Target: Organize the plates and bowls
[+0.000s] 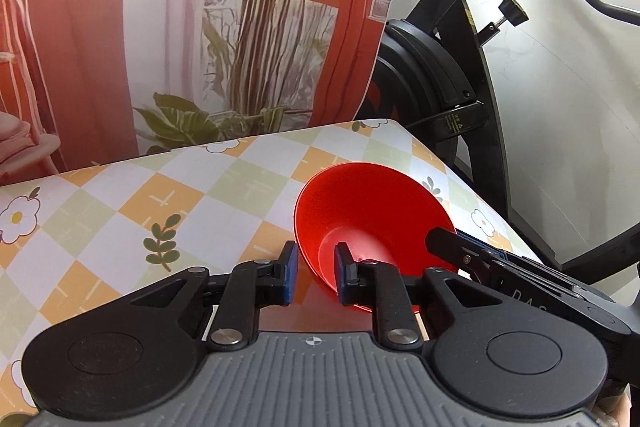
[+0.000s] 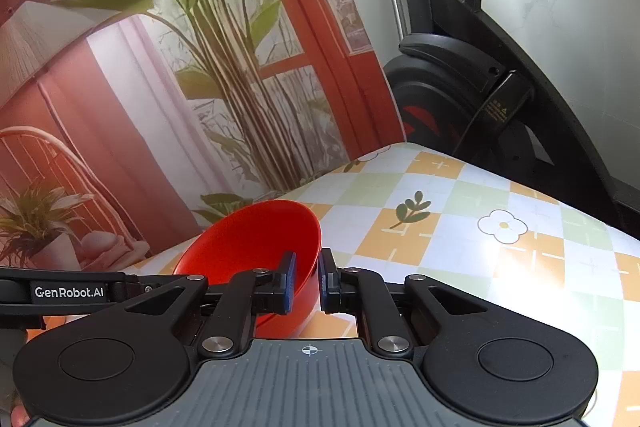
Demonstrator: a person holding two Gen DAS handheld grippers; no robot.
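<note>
The red bowl (image 1: 362,215) sits tilted above the checkered tabletop (image 1: 160,195), near its far corner. The left tongs (image 1: 316,273) pinch its near rim, one pad inside and one outside. The right tongs (image 2: 307,281) clamp the opposite rim likewise (an exercise bike (image 2: 460,75) stands behind).

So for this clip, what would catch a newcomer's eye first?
The bright red bowl, tilted above the checked, flower-printed tablecloth, stands out at once. Both hand-held grippers clamp its rim: the right hand-held gripper on the right edge, the left hand-held gripper on the left edge. Behind the table hangs a red window-and-plant backdrop, with a black exercise bike to its right.
</note>
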